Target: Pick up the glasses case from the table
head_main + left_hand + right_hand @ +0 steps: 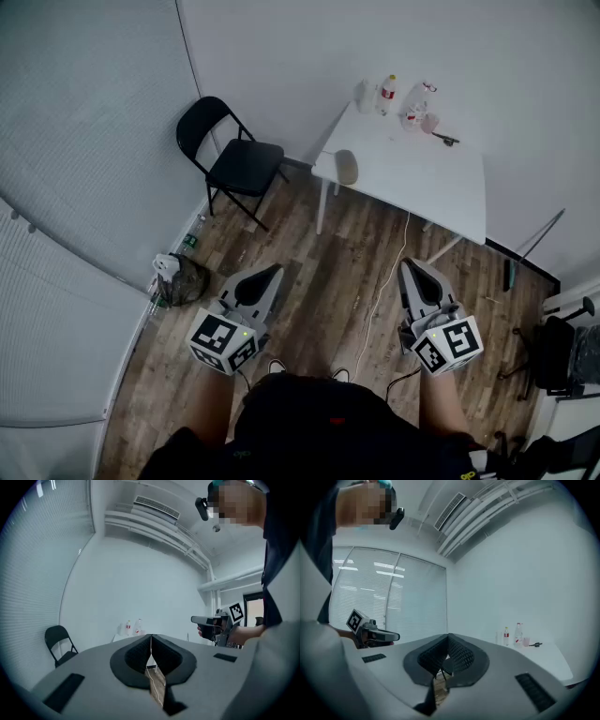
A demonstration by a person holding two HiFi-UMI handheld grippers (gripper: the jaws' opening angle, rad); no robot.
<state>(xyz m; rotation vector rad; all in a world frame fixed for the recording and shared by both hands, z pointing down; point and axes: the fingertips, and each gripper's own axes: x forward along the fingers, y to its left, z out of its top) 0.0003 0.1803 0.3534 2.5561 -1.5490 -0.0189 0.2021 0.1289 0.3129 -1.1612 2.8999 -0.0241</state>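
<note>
The glasses case (347,167), a grey oval, lies near the front left corner of the white table (422,178) in the head view. Both grippers hang over the wooden floor, well short of the table. My left gripper (273,271) is shut and empty, its tips pointing toward the table. Off to its right, my right gripper (408,265) is also shut with nothing in it. In the left gripper view the jaws (151,638) meet in a thin line. The right gripper view shows its jaws (448,637) closed too. Neither gripper view shows the case.
A black folding chair (234,155) stands left of the table. Bottles (387,94) and small items sit at the table's far end. A white cable (380,291) runs across the floor between the grippers. A bin (180,279) sits by the left wall.
</note>
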